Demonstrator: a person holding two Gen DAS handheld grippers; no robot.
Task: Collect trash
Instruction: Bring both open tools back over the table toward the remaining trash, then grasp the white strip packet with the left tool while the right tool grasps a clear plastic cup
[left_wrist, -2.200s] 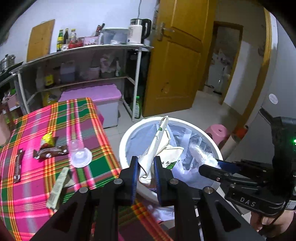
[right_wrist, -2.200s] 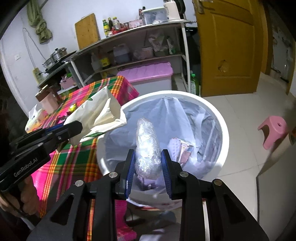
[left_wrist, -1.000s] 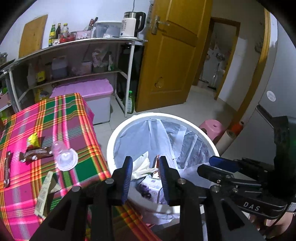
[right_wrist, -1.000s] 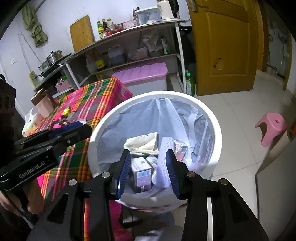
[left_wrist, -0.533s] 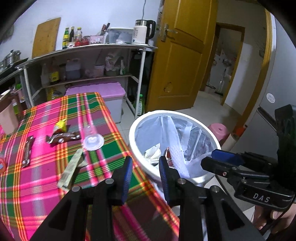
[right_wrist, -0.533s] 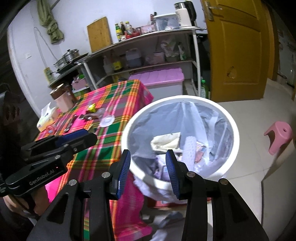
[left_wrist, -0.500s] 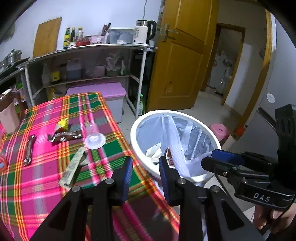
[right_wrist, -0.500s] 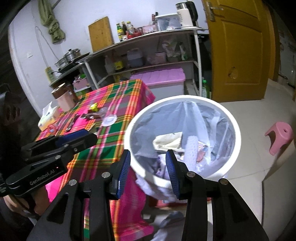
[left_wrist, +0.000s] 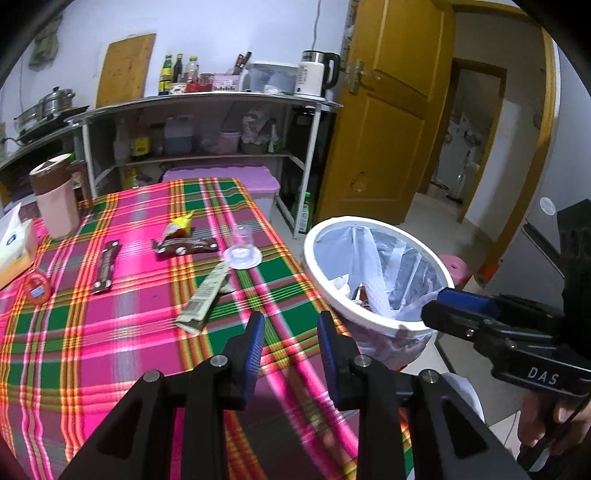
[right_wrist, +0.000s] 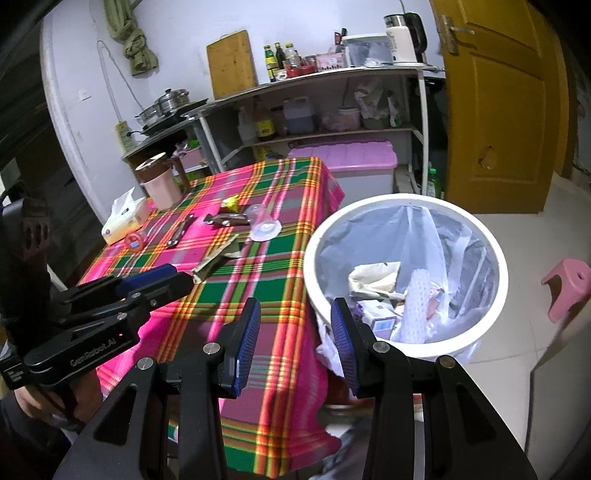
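A pink stool stands on the floor near a yellow door

"DAS" in pale letters on the black body of the right tool, seen from the left wrist view. "GenRobot.AI" in grey letters along the black body of the left tool, seen from the right wrist view, slightly blurred. Printing on the kettle, the bottles on the shelf, the tissue box and the wrappers on the surface too small or blurred to read. Print on the boxes inside the bin likewise illegible.
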